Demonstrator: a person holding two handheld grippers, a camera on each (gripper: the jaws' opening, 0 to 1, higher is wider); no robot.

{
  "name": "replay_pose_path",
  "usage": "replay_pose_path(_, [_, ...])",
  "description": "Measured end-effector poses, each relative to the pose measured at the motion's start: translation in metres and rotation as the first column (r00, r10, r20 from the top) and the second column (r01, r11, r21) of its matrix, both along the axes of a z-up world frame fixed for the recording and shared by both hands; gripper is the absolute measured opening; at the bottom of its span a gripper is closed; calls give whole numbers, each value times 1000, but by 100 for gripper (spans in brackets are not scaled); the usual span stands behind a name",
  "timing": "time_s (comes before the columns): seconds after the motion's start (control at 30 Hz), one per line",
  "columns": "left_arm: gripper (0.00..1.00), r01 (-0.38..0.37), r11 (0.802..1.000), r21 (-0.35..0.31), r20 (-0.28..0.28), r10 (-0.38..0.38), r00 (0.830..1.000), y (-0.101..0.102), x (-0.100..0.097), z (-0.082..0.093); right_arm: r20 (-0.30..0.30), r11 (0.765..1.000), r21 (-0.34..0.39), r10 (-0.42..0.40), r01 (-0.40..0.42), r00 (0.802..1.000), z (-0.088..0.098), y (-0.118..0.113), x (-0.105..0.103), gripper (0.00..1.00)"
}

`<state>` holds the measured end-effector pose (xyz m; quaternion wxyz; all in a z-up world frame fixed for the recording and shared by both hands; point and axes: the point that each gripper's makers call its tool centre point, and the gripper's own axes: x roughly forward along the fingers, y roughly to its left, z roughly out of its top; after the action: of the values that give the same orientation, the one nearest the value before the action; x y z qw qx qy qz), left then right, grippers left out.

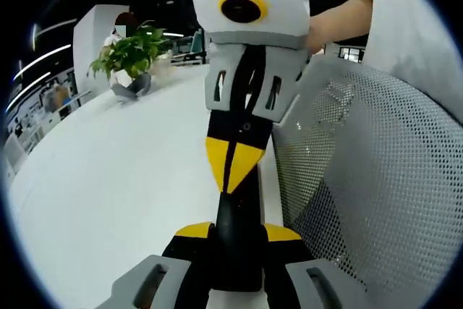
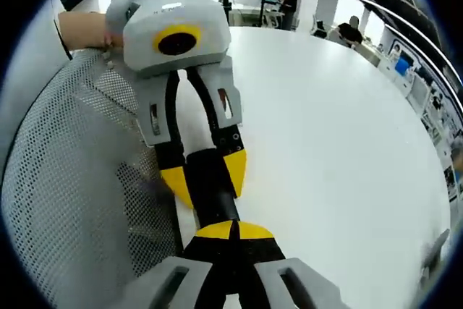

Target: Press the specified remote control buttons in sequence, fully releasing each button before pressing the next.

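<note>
- In the left gripper view I see my left gripper (image 1: 239, 233) with its yellow-tipped jaws narrowed onto the slim black remote control (image 1: 239, 247); the remote stands between them, pointing away from the camera, above the white round table (image 1: 108, 193)
- My right gripper (image 1: 233, 171) comes in from the top of that view; its yellow tips are pressed together into one point, and that point meets the far end of the remote
- From the right gripper view I read the same grip from the other side; the remote runs from my closed tips toward the left gripper, whose two jaws clasp its sides
- I cannot tell which button lies under the tips; the remote's face is too dark
- A grey mesh chair back (image 1: 376, 179) stands just beside the grippers, at the table's edge; a person's hand (image 1: 340, 23) holds the right gripper's body
- A green potted plant (image 1: 134, 52) sits far across the table
</note>
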<state>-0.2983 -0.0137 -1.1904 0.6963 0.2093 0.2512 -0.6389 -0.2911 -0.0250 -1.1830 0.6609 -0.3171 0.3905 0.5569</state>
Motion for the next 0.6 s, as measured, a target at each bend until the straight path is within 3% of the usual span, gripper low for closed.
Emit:
replay_pose_path(0.07, [25, 0, 1000, -1, -2, 0, 1000, 0, 0, 0, -1, 1000, -3, 1, -1, 1000, 2, 0, 2, 0])
replay_pose_path(0.2, [25, 3, 1000, 1, 1, -3, 1000, 0, 0, 0, -113, 999, -33, -36, 33, 993, 0, 1, 3, 0])
replay_pose_path(0.4, [24, 3, 1000, 1, 1, -3, 1000, 0, 0, 0, -201, 993, -117, -56, 33, 978, -3, 4, 8, 0])
replay_pose_path(0.43, [24, 3, 1000, 2, 1, -3, 1000, 0, 0, 1, -208, 989, -140, -73, 44, 975, -3, 3, 7, 0])
replay_pose_path(0.6, [24, 5, 1000, 4, 6, -5, 1000, 0, 0, 1, -125, 984, -177, -39, 16, 991, -4, 4, 5, 0])
